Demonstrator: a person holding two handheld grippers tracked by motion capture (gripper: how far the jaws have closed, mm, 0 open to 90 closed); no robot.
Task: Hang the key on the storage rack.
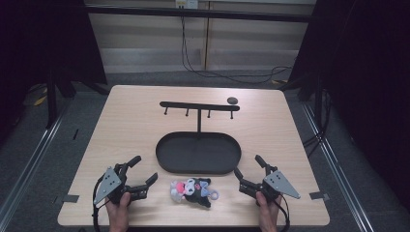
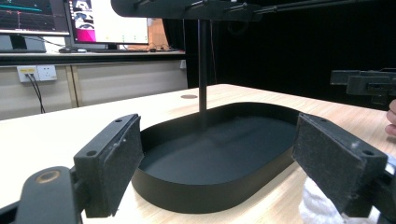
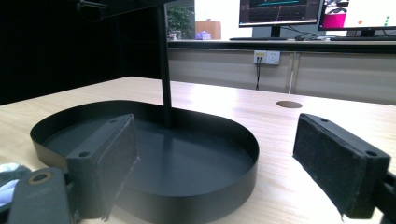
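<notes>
A black oval tray (image 1: 167,162) lies at the table's middle, with a thin post rising from it to a black hook bar (image 1: 199,105). In front of the tray lies a small plush toy (image 1: 193,191) in black, pink and white with a pale ring. My left gripper (image 1: 143,170) rests on the table left of the toy, jaws wide and empty. My right gripper (image 1: 249,166) rests to the toy's right, also open and empty. The left gripper view looks across the tray (image 2: 210,184) between spread pads (image 2: 122,163). In the right gripper view the tray (image 3: 196,186) lies between spread pads (image 3: 338,161).
A small dark disc (image 1: 232,100) is set in the tabletop behind the hook bar. Grey tape marks (image 1: 70,198) sit near the front corners. Black curtains flank the table, and cables run along the floor behind it.
</notes>
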